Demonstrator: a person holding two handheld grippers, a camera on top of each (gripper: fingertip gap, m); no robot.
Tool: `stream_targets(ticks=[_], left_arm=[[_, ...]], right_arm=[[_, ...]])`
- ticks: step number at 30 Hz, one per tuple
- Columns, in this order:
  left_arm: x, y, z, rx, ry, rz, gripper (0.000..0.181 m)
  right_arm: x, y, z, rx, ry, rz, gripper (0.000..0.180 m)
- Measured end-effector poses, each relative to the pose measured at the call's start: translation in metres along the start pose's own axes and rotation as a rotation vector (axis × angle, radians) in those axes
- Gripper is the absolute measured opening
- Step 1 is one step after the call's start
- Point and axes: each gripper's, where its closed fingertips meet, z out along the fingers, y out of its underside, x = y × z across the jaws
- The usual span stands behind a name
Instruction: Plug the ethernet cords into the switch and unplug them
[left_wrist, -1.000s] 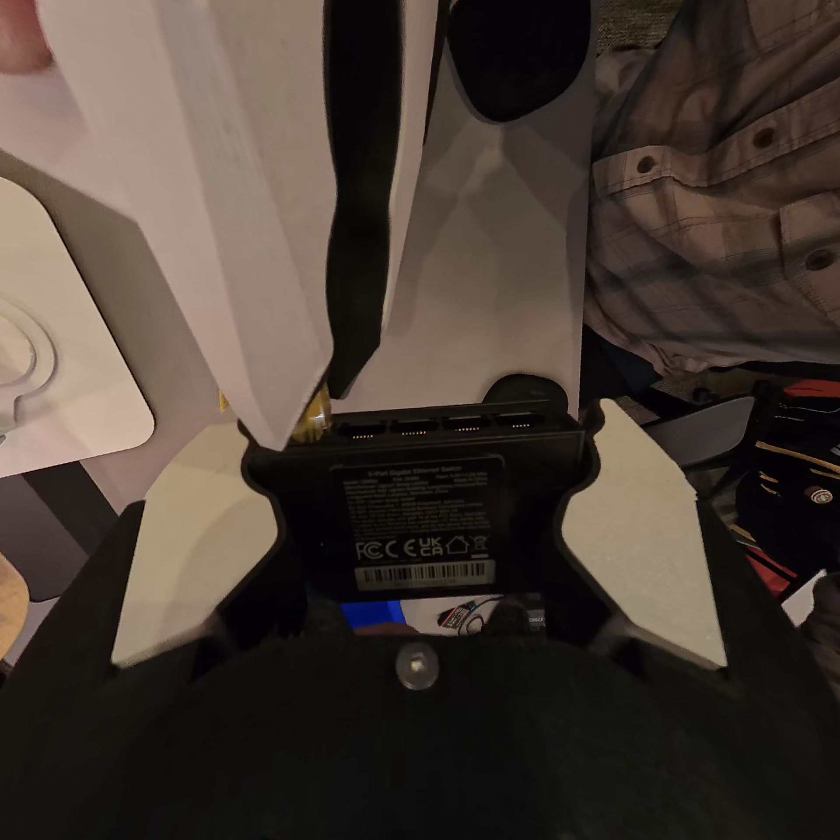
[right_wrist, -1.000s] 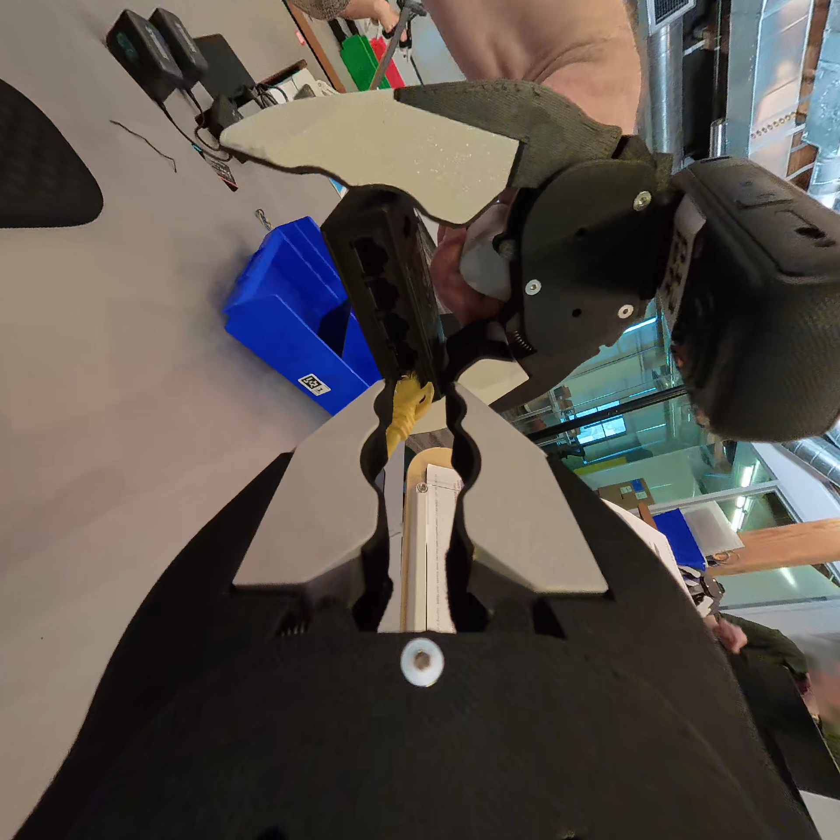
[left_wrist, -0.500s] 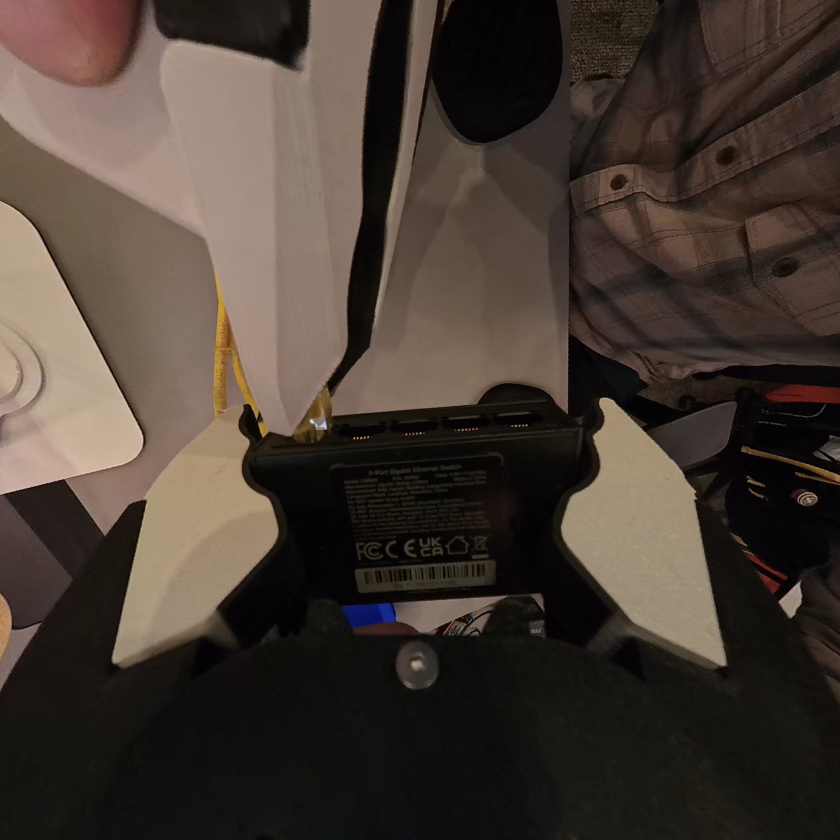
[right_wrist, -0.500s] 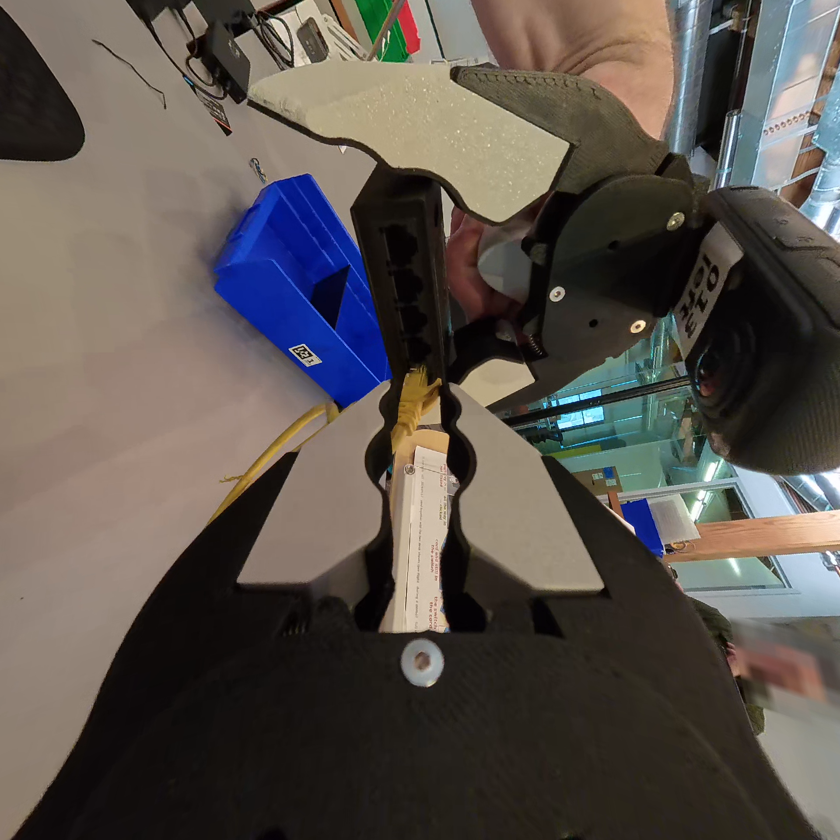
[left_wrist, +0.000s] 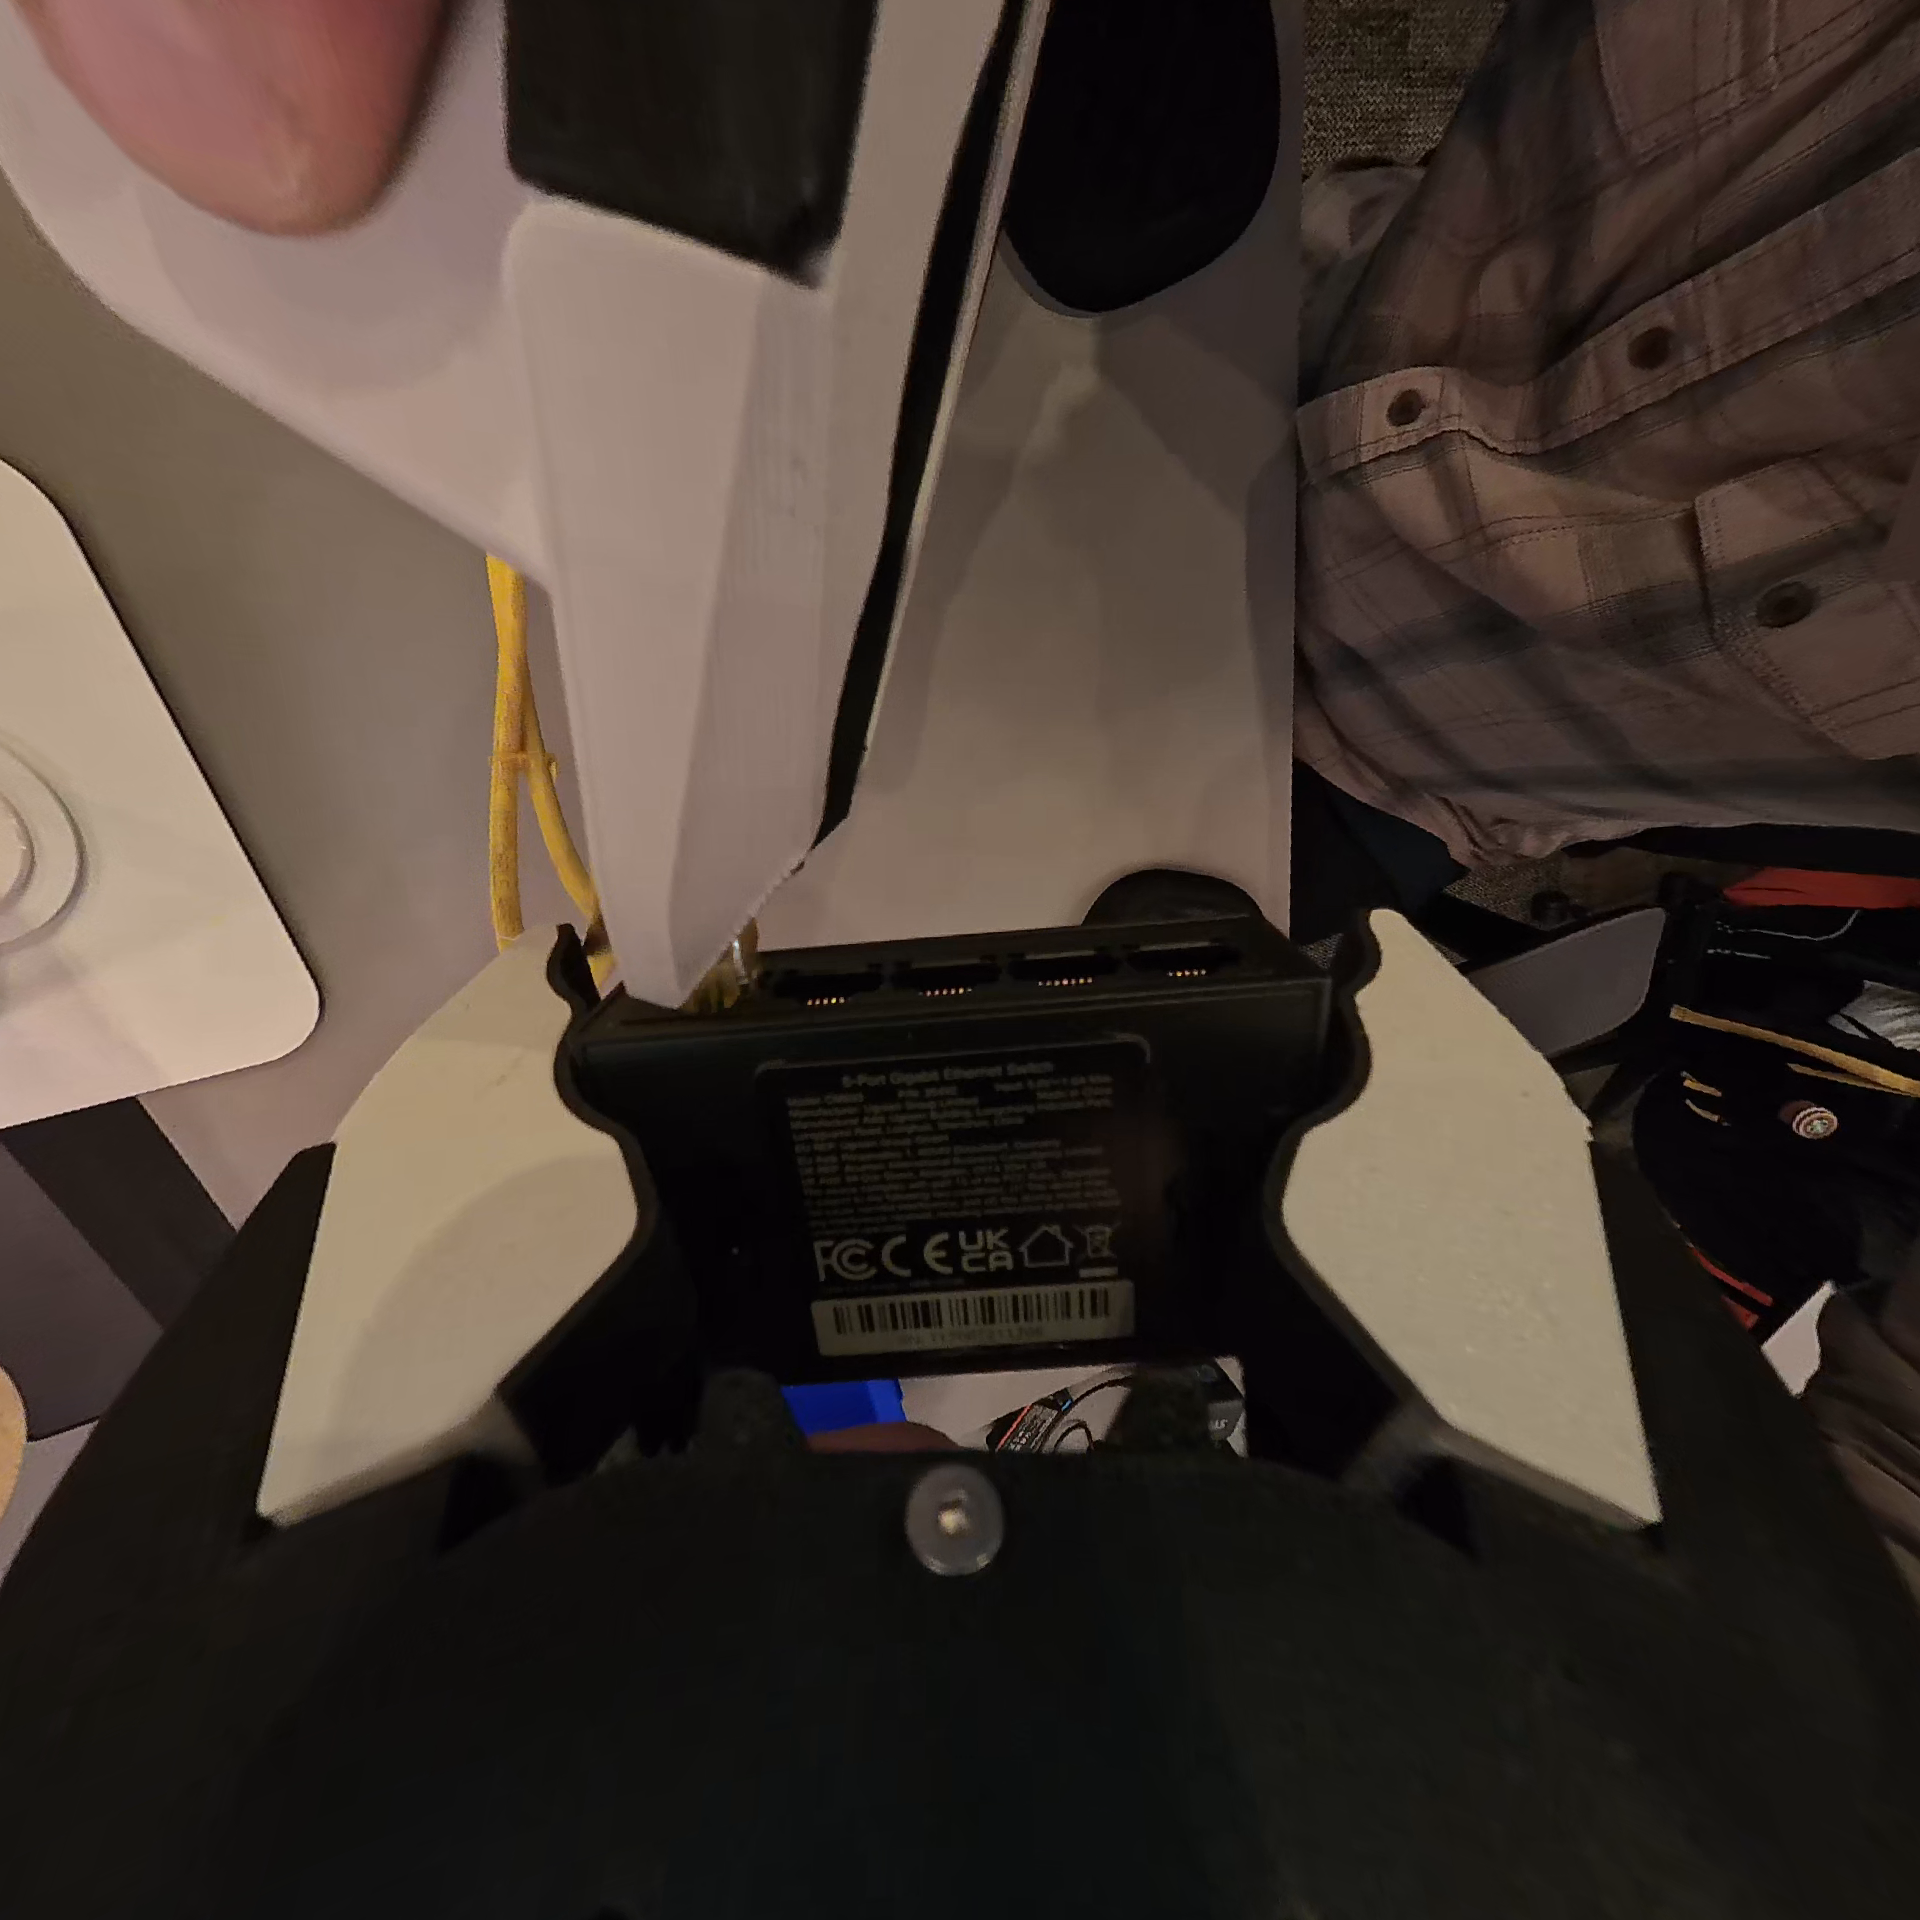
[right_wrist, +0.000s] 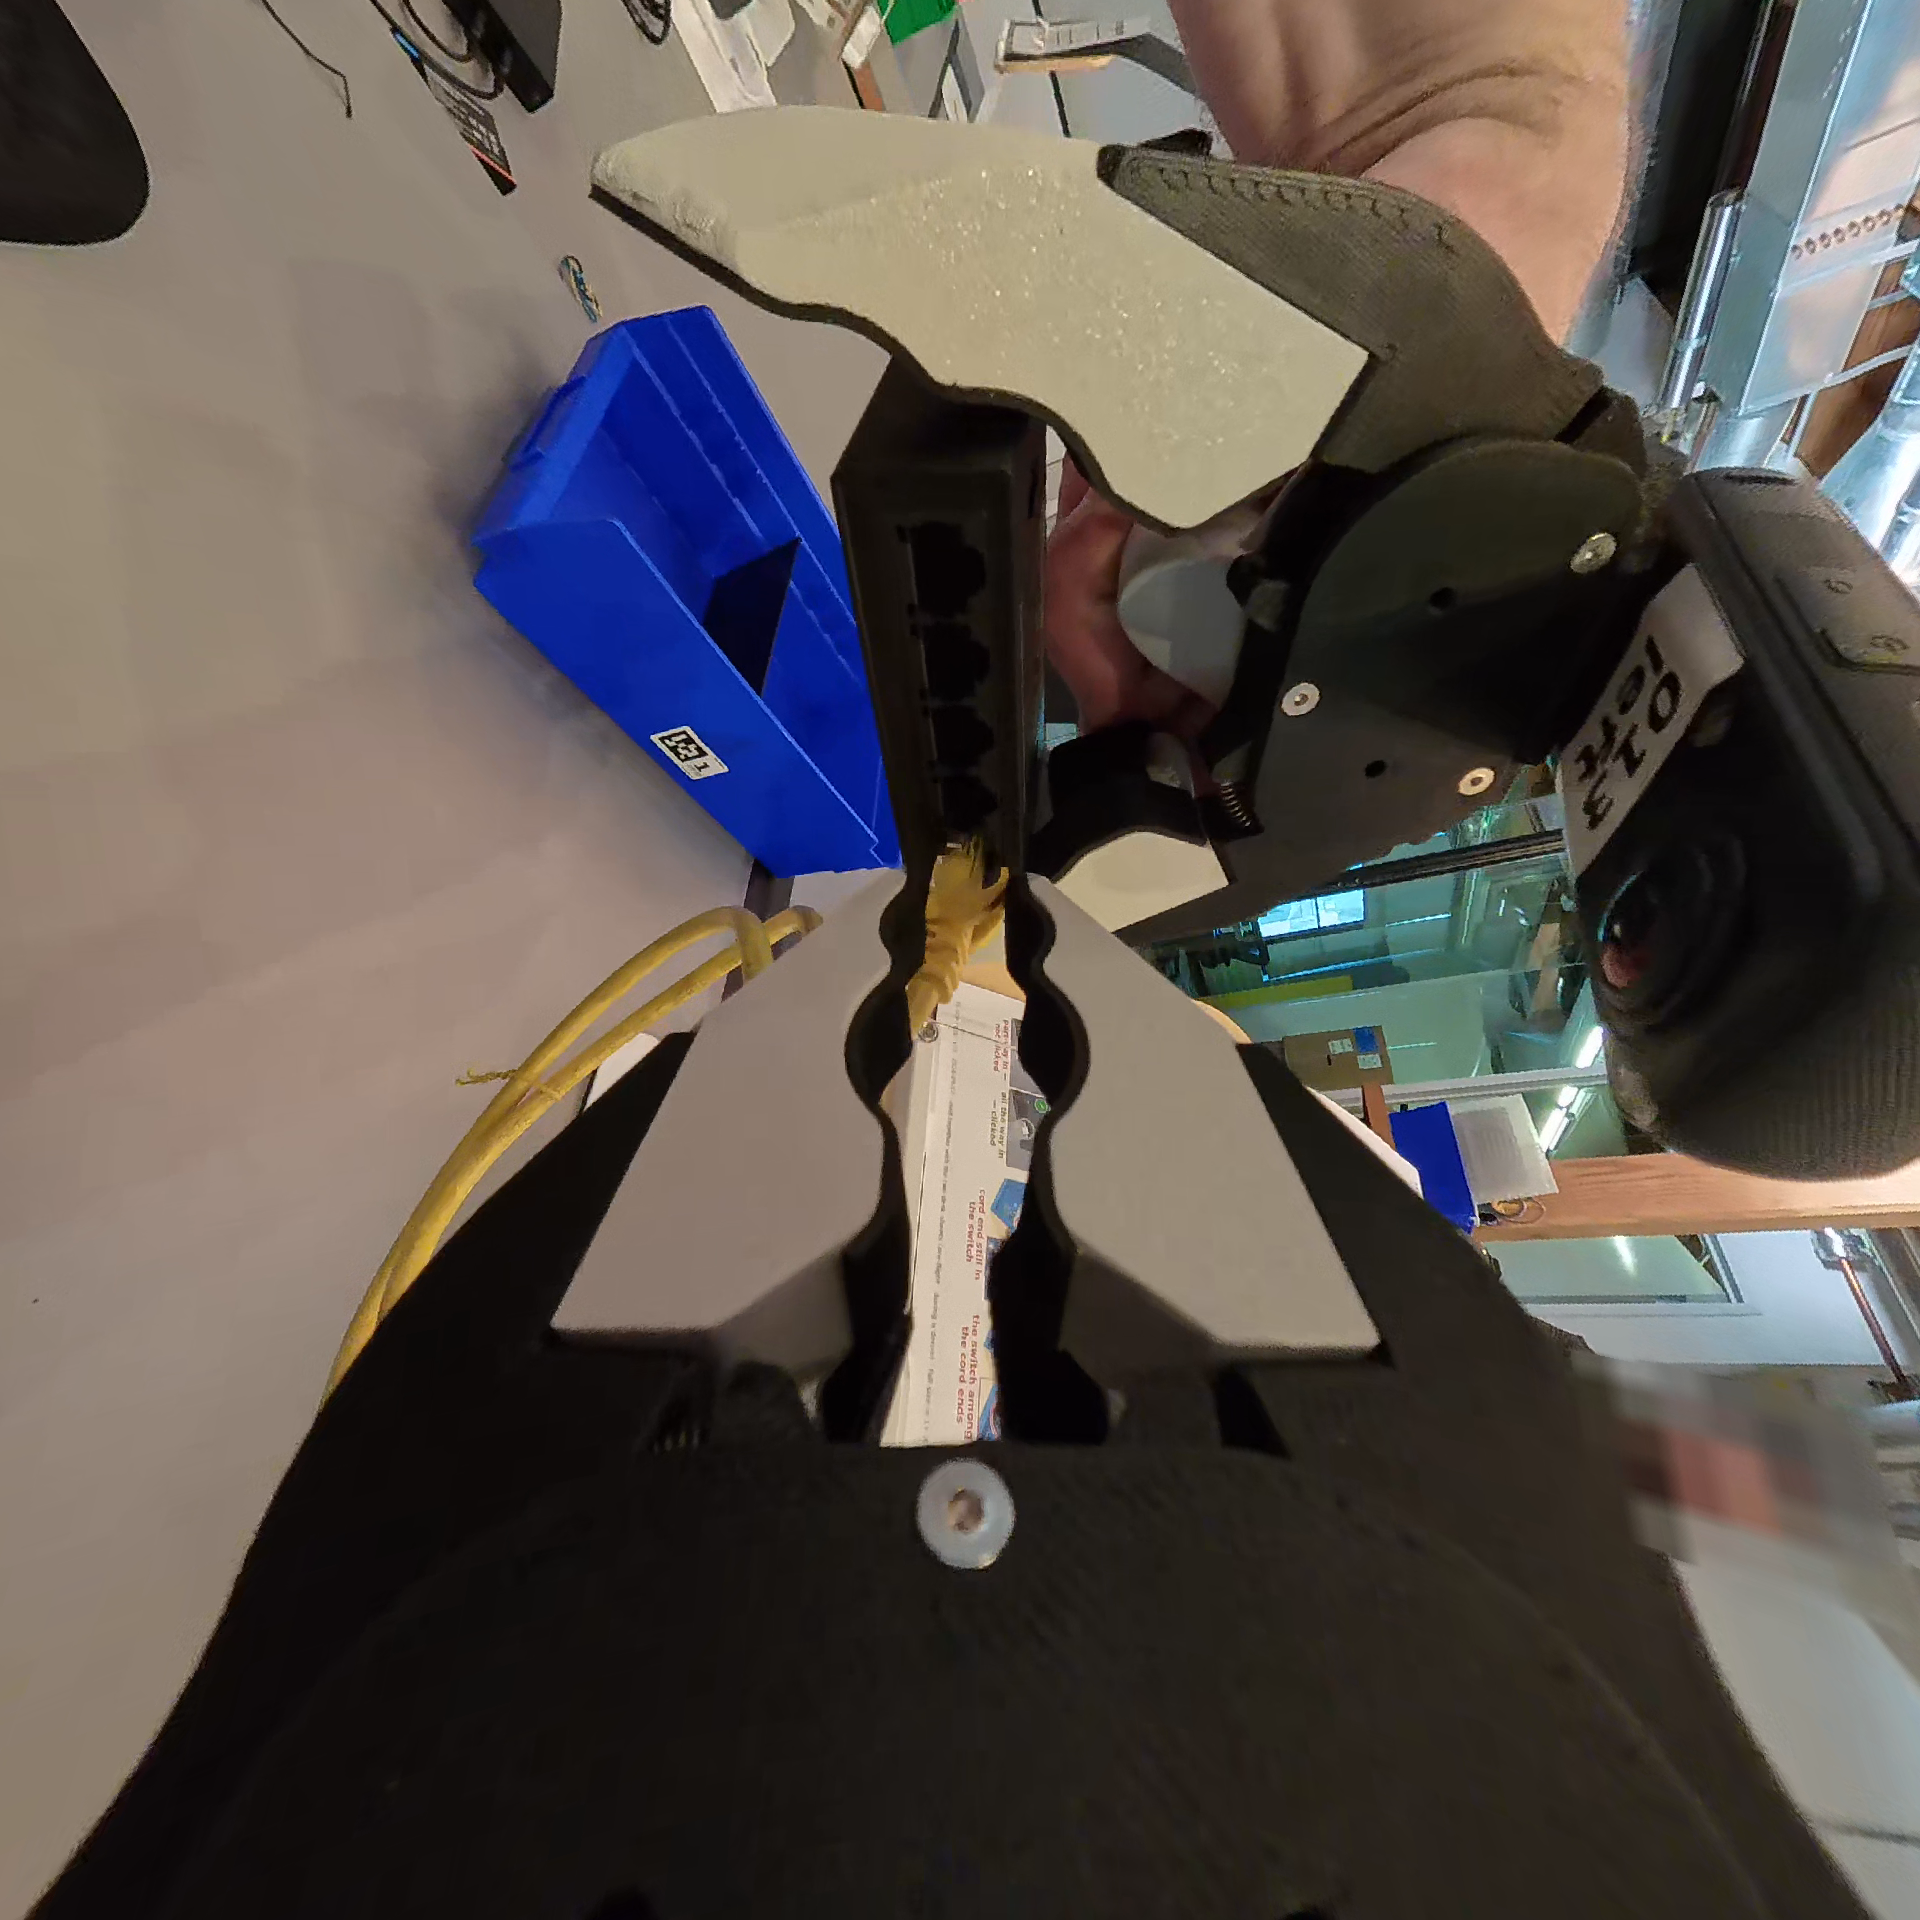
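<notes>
My left gripper (left_wrist: 956, 956) is shut on a black ethernet switch (left_wrist: 951, 1164), held off the table with its underside label up and its port row facing away. My right gripper (right_wrist: 961, 883) is shut on the plug of a yellow ethernet cord (right_wrist: 951, 925), pressed at the end port of the switch (right_wrist: 940, 644). In the left wrist view the plug (left_wrist: 727, 982) sits at the leftmost port, half hidden by the right gripper's white fingers (left_wrist: 686, 623). The other ports are empty. The cord (left_wrist: 514, 748) trails over the grey table.
A blue bin (right_wrist: 665, 634) stands on the grey table (right_wrist: 208, 727) behind the switch. A white tray (left_wrist: 125, 790) lies at the left. A person in a plaid shirt (left_wrist: 1621, 468) is close on the right. A printed sheet (right_wrist: 966, 1195) lies below the right gripper. One gripper's finger ends stand about 5 cm off the other's.
My right gripper has pushed closer to the switch with the yellow plug, which now sits at the end port. More of the yellow cord shows trailing on the table.
</notes>
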Motion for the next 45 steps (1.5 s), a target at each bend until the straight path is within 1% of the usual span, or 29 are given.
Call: stream_targets(ticks=[10, 15, 20, 23, 25, 27, 36, 45], left_arm=[[-0.002, 0.002, 0.007, -0.014, 0.024, -0.012, 0.130], [-0.002, 0.002, 0.006, 0.008, 0.029, -0.011, 0.130], [0.000, 0.001, 0.001, 0.028, 0.030, -0.020, 0.130], [0.000, 0.000, 0.000, 0.024, 0.038, -0.025, 0.130], [-0.001, -0.003, 0.000, 0.030, 0.042, -0.030, 0.130], [-0.002, -0.005, -0.001, 0.031, 0.040, -0.031, 0.130], [-0.007, -0.013, -0.004, 0.023, 0.038, -0.039, 0.130], [-0.012, -0.009, 0.000, -0.007, 0.030, -0.048, 0.129]], right_arm=[[-0.006, 0.005, 0.001, -0.095, -0.041, 0.008, 0.011], [-0.005, 0.005, 0.003, -0.129, -0.032, -0.012, 0.011], [0.000, 0.002, 0.003, -0.064, -0.018, 0.030, 0.013], [0.003, -0.003, -0.002, -0.025, -0.029, 0.062, 0.018], [0.007, -0.001, -0.004, -0.027, -0.013, 0.068, 0.018], [0.005, 0.001, -0.006, -0.036, -0.027, 0.063, 0.012], [0.008, 0.009, -0.012, -0.067, -0.024, 0.070, 0.012], [0.001, 0.013, -0.009, -0.095, -0.055, 0.077, 0.010]])
